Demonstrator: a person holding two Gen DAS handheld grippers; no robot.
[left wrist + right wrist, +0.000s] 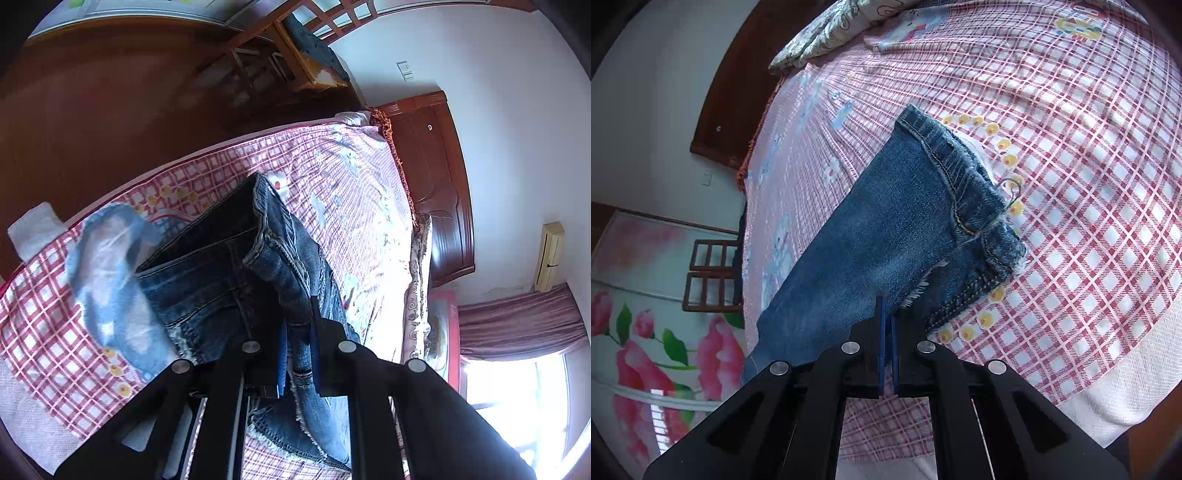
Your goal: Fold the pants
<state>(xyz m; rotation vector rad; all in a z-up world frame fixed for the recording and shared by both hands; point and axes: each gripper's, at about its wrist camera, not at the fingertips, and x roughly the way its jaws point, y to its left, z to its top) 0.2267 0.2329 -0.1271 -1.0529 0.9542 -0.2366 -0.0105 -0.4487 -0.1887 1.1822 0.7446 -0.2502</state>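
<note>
Up above the bed, both tools hold the blue pants. The left tool is pinched tight on a fold of the jeans. The right tool is pinched on a frayed edge. The pants hang down over the pink checked sheet, near a pillow.
</note>
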